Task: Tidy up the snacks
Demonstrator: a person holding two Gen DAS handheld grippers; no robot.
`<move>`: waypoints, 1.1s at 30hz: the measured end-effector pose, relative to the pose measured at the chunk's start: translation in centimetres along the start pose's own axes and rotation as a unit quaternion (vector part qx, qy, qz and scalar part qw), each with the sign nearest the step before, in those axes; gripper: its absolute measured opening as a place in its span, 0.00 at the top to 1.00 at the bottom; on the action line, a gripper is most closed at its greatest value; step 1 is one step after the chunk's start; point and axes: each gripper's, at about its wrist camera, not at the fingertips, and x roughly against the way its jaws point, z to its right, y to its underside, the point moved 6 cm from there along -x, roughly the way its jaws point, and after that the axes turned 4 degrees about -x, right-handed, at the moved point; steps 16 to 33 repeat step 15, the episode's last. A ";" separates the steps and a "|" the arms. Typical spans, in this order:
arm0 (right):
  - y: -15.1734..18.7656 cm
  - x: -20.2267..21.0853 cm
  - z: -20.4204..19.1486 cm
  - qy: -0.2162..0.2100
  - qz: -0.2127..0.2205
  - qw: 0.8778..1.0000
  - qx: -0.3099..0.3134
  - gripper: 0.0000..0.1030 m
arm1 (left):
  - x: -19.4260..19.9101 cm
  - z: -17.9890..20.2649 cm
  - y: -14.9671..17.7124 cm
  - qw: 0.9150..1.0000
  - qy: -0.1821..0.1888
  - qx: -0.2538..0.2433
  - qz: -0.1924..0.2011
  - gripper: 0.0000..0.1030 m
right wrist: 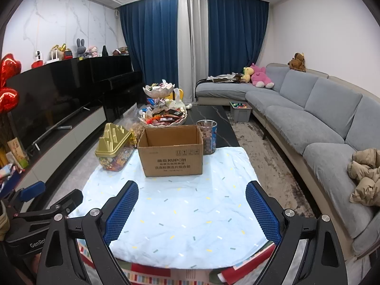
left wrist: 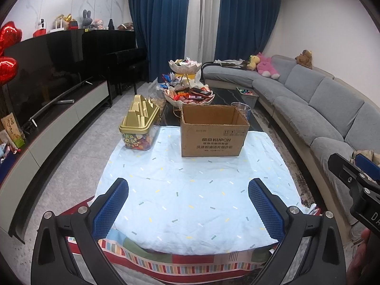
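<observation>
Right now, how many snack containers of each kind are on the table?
Gold-lidded candy tub: 1
Cardboard box: 1
Clear jar of brown snacks: 1
Tiered snack stand: 1
Total: 4

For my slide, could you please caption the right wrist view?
Open right hand-held gripper above pale blue cloth, facing open brown cardboard box and gold-lidded clear candy container.

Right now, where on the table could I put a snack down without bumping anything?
The pale blue cloth is bare between both grippers' fingers and the cardboard box, and along its right edge. Crowded: the gold-lidded candy jar left of the box, the nut jar behind it, and the tiered snack stand beyond.
</observation>
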 end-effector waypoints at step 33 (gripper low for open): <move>0.0 -0.1 0.1 0.000 0.000 1.000 0.000 0.10 | -0.1 0.0 0.0 1.000 -0.001 -0.003 0.004 0.00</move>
